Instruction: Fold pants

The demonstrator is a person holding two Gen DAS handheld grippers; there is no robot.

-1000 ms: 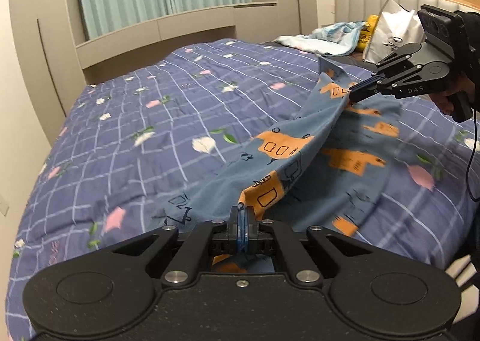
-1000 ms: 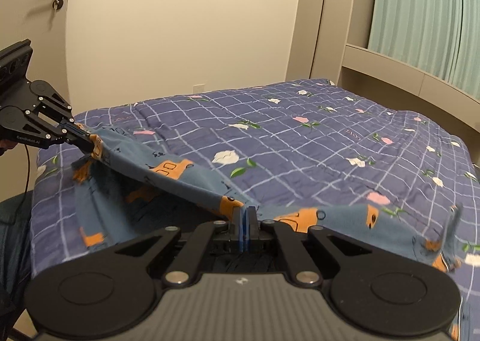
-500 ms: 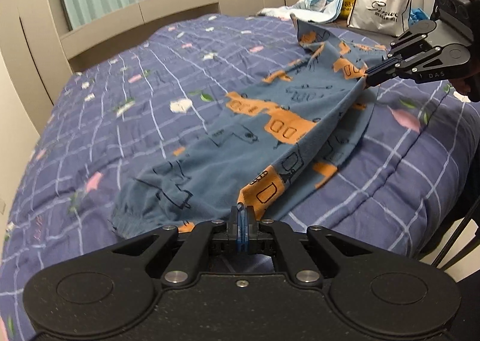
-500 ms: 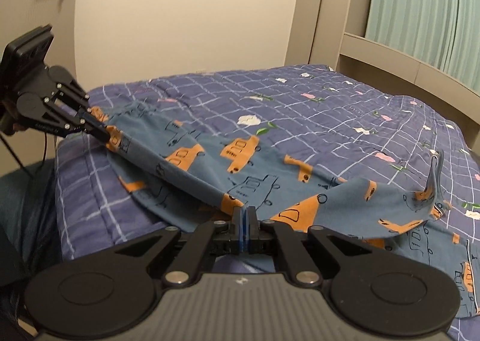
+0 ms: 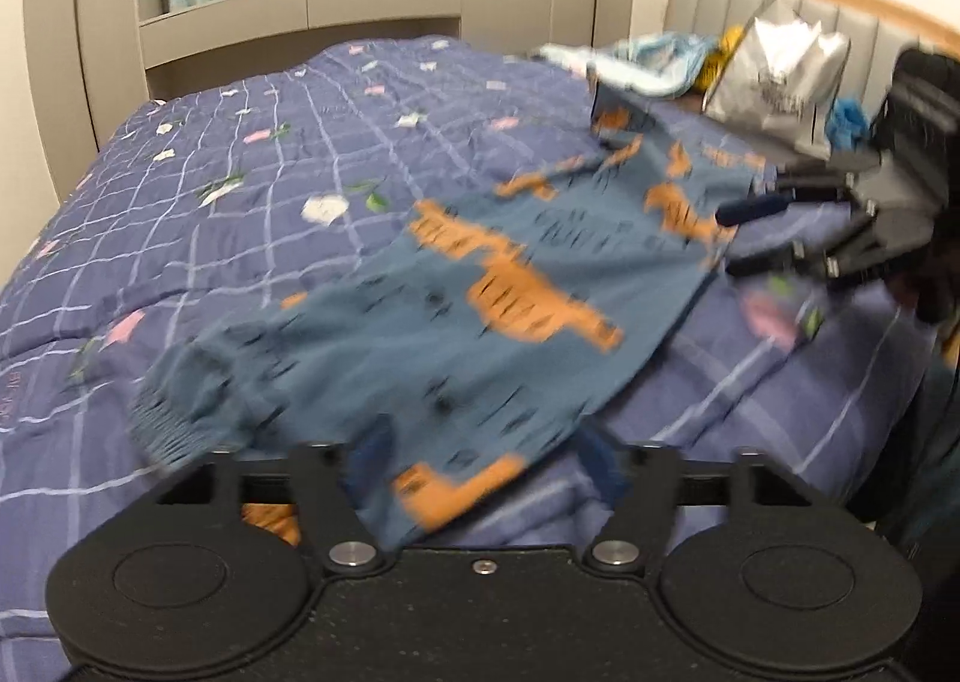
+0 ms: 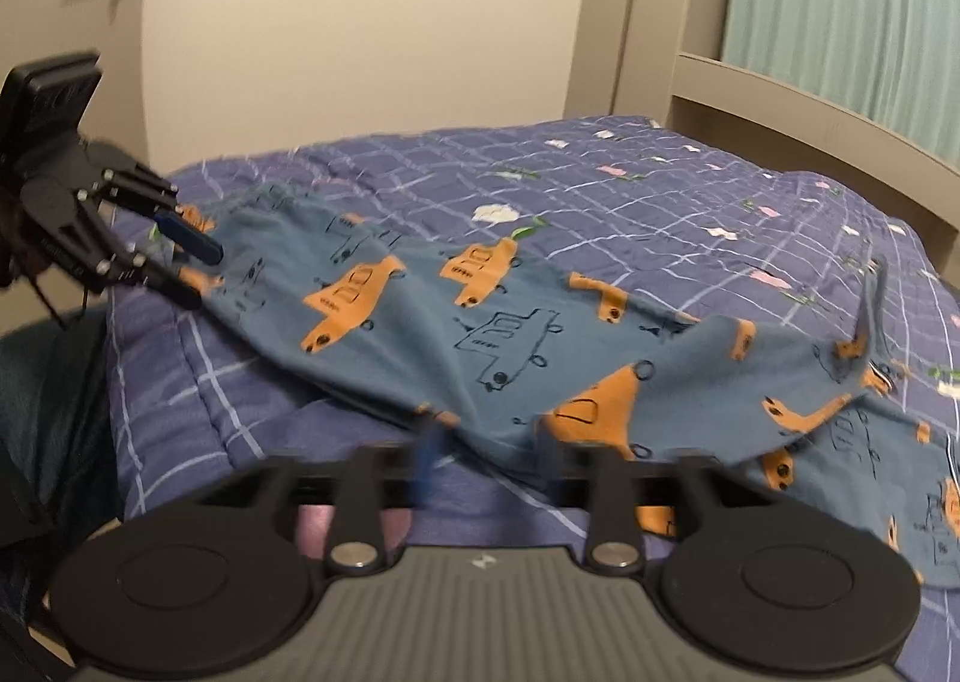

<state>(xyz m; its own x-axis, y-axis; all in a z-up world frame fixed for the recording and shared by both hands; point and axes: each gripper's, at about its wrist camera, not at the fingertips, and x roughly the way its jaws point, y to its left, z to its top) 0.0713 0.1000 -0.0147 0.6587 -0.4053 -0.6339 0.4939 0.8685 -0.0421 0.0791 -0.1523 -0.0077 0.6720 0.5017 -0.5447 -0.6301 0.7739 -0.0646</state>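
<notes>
The blue pants (image 5: 480,334) with orange vehicle prints lie folded lengthwise along the near edge of the bed; they also show in the right wrist view (image 6: 510,334). My left gripper (image 5: 480,466) is open, its fingers spread either side of the cuff end. My right gripper (image 6: 486,448) is open at the waist end, its jaws apart. In the left wrist view the right gripper (image 5: 744,238) stands open at the fabric's far edge. In the right wrist view the left gripper (image 6: 192,268) stands open by the cuff.
The bed has a purple checked floral quilt (image 5: 270,190). A silver bag (image 5: 774,76) and light blue clothes (image 5: 648,58) lie by the headboard. A door (image 6: 72,22) and wall stand beyond the bed's foot. A curtained window ledge (image 6: 810,100) runs along the far side.
Both grippers have opened and let go of the pants, which have dropped flat onto the quilt near the bed edge.
</notes>
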